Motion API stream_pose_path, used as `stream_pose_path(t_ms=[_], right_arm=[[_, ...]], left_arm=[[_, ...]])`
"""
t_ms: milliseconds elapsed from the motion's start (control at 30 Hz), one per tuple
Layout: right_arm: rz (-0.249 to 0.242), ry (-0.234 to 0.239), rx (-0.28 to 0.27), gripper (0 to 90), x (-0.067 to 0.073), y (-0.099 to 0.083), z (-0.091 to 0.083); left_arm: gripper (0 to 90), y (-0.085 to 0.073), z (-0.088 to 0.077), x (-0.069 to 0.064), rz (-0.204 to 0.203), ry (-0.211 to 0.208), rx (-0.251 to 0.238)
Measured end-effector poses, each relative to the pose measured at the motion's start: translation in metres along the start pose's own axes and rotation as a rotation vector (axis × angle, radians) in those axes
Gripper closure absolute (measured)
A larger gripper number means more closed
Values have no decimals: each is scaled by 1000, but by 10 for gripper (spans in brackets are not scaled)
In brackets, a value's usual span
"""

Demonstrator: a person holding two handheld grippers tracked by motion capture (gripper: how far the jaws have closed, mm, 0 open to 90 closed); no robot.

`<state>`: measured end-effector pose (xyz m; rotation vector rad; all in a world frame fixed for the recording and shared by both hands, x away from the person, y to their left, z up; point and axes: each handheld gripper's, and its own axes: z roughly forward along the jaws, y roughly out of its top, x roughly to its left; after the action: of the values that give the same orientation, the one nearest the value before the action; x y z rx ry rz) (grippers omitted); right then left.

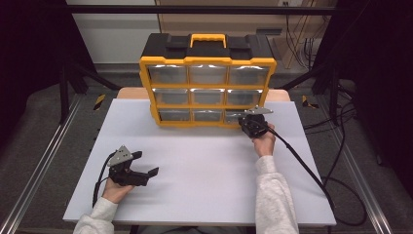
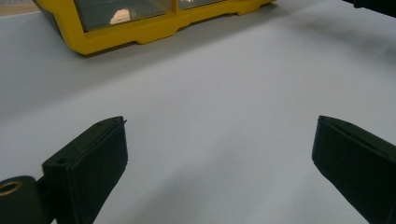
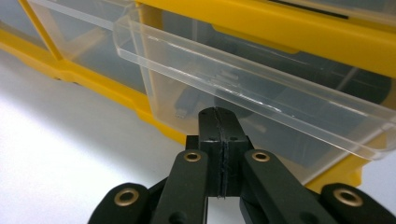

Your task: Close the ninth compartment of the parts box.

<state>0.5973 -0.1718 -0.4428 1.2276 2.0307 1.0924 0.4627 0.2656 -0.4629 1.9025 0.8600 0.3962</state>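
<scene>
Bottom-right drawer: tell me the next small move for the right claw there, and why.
Probably draw the right claw back a little toward the person. Its jaws are pressed together just under the clear lip of the bottom-right drawer of the yellow organiser, so a short pull should ease it open. Whether they pinch the lip cannot be told. The left claw rests open on the table.

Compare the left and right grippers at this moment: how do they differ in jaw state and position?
The left gripper has its jaws spread wide apart with nothing between them; the right gripper has its jaws pressed together. The left gripper sits over bare white table, well away from the yellow drawer organizer; the right gripper is up against the organizer's bottom right clear drawer. Both are black and hand-held, each trailing a cable.
</scene>
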Motion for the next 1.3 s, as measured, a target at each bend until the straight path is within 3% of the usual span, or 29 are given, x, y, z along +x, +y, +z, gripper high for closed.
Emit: stream_pose_path(t_ms=[1300], right_arm=[[-3,-24,21,900,-3,3,11]], left_arm=[[27,0,-1,1,-5,3,-1]])
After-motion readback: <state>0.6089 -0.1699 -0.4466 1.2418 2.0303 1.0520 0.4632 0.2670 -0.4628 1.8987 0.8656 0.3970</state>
